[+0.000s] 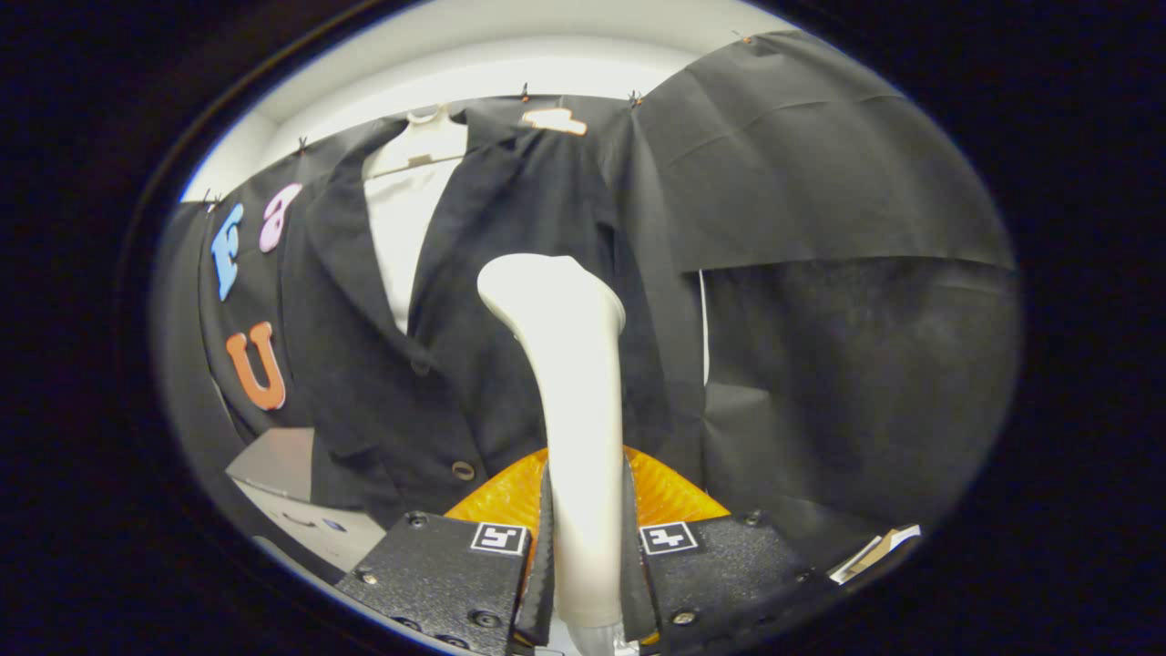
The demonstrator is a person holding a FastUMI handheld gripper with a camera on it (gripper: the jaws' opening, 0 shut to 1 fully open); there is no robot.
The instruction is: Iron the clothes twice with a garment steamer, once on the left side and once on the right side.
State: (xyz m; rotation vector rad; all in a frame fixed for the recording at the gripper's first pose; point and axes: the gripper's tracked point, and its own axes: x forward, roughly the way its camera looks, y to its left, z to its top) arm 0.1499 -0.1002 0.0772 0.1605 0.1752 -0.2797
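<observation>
Two fingers (pixel 547 556) of my gripper (pixel 588 556) sit nearest, pressed in from left and right on the neck of one steamer (pixel 569 383), so the gripper is clamped on it. That neck rises between the fingers, widens and ends in a rounded head (pixel 547 287) that leans slightly left, close in front of the jacket (pixel 474 346); whether it touches the cloth I cannot tell. An orange ribbed part (pixel 674 497) spreads out behind the fingers, seemingly the steamer's base.

I judge the steamer to be hard, smooth plastic: stiff, fairly light, and liable to slip or twist in the grip if I swing it fast. The hold is low on the neck, which seems the right place, leaving the head free.

One dark jacket hangs beyond the head on one pale hanger (pixel 428 137), over a white shirt (pixel 401 228). Its lapels are open, and I count two buttons: a dark one (pixel 420 366) near where the fronts meet, and a lighter one (pixel 463 470) lower down. The fabric looks soft and limp, so I expect it to swing away under pressure; light strokes should suit it.

A grey box (pixel 273 460) sits low beside the jacket's left hem.
</observation>
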